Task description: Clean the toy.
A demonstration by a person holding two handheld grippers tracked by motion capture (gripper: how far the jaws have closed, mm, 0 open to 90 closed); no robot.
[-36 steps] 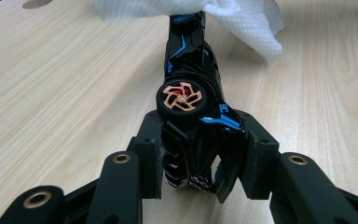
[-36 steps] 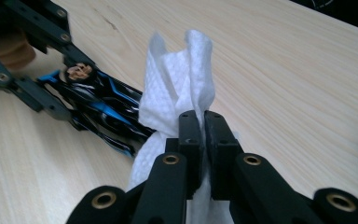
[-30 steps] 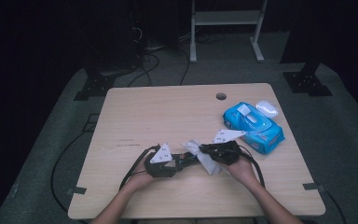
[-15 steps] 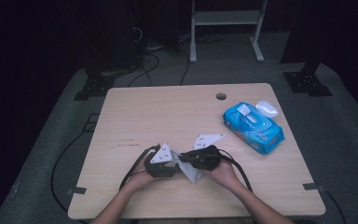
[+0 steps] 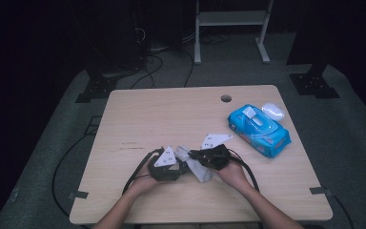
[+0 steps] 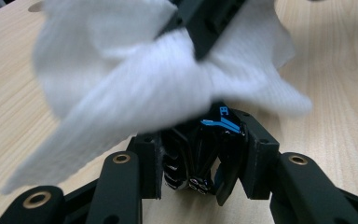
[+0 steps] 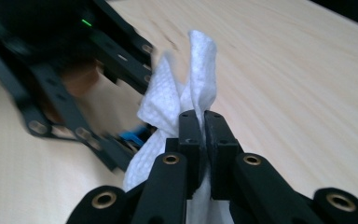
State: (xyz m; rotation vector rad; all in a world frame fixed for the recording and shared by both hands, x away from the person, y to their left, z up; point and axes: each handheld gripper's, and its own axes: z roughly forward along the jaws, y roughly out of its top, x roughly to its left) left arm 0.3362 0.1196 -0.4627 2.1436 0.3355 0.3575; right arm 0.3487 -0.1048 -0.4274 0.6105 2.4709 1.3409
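Note:
My left gripper (image 6: 204, 148) is shut on a small black object (image 6: 200, 158) with a blue mark, low over the near middle of the table (image 5: 171, 109). A crumpled white wipe (image 6: 140, 88) drapes over the top of that object. My right gripper (image 7: 203, 119) is shut on the wipe (image 7: 177, 105), its jaws pressed together on a fold. In the high view the left gripper (image 5: 181, 168) and right gripper (image 5: 194, 155) point at each other, tips nearly meeting, with the wipe (image 5: 199, 168) between them. Most of the black object is hidden by the wipe.
A blue pack of wipes (image 5: 258, 130) lies at the right of the table, with a small clear-white lid-like thing (image 5: 272, 110) just behind it. A cable hole (image 5: 226, 98) sits near the far edge. Cables trail from both grippers toward the near edge.
The right gripper has moved left with the wipe, closing up to the left gripper. The left gripper has stayed put.

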